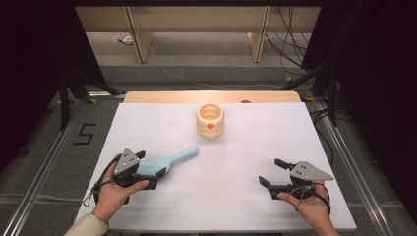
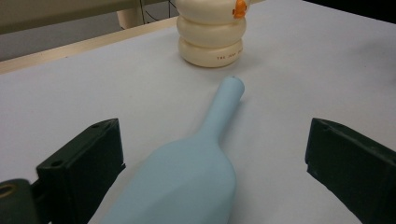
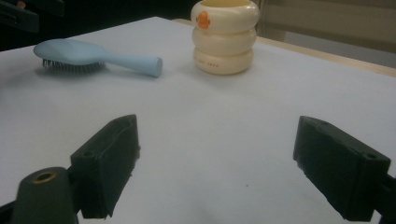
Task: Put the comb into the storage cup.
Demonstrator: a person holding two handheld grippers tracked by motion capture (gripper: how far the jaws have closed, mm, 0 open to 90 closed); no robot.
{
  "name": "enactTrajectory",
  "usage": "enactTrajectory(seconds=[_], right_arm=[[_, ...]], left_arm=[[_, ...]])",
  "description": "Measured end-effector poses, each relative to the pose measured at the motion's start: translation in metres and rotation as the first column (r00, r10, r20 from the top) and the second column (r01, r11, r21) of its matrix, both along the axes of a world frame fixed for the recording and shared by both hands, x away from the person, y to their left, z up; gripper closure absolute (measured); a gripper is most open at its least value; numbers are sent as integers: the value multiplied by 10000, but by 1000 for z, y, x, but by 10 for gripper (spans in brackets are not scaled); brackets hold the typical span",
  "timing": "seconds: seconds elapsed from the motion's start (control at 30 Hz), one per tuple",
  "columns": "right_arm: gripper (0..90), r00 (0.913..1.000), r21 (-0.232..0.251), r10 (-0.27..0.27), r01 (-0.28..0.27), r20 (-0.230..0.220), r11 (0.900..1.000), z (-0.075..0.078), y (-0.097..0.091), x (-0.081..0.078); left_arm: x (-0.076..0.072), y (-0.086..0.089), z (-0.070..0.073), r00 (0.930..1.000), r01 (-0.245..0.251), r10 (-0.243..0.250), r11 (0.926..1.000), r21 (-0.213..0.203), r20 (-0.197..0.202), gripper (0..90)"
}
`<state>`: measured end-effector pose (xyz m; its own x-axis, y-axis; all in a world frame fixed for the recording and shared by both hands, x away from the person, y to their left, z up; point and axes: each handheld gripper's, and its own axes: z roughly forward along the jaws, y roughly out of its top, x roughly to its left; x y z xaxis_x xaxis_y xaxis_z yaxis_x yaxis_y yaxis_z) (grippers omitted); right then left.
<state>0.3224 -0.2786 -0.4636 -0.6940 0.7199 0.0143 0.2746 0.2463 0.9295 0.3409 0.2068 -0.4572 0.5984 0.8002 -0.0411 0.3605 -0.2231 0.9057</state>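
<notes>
Your left gripper (image 1: 147, 169) is already at the pale blue hairbrush (image 1: 169, 160): jaws spread wide, one on each side of the brush head, pads not pressing it. The brush lies bristles-down on the white table (image 1: 236, 196), left of centre. Its long axis runs diagonally from the head under your left hand up and right, and the handle tip points toward the cream ringed cup (image 1: 210, 121), stopping well short of it. The left hand is much the nearer, so closing straight across the head looks like the next move.

Your right gripper (image 1: 270, 172) has its jaws apart, holds nothing, and sits well apart from the brush, over bare table.

Around the table: grey floor, cables, dark curtains on both sides.
</notes>
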Motion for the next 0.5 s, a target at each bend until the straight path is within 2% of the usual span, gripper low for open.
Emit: enactTrajectory(seconds=[0.2,0.27,0.3,0.37,0.43,0.47,0.5], right_arm=[[157,10000,11,-7,7,-54,10000,0,0,0],[158,10000,4,-2,2,-26,10000,0,0,-1],[158,10000,12,-3,3,-21,10000,0,0,-1],[158,10000,10,-27,27,-1,10000,0,0,0],[158,10000,-3,-45,45,-27,10000,0,0,0],[159,10000,-6,-75,74,-30,10000,0,0,1],[159,10000,-6,-75,74,-30,10000,0,0,1]], left_arm=[[0,1,0,9999,-113,113,9999,65,52,52],[1,1,1,9998,-179,178,9998,79,69,90],[1,0,2,9997,-238,236,9996,125,115,149],[6,-4,9,9990,-322,326,9994,-151,304,257],[9,-6,11,9991,-271,280,9993,-258,317,288],[16,-11,15,9988,-398,405,9988,-299,257,391],[16,-11,15,9988,-398,405,9988,-299,257,454]])
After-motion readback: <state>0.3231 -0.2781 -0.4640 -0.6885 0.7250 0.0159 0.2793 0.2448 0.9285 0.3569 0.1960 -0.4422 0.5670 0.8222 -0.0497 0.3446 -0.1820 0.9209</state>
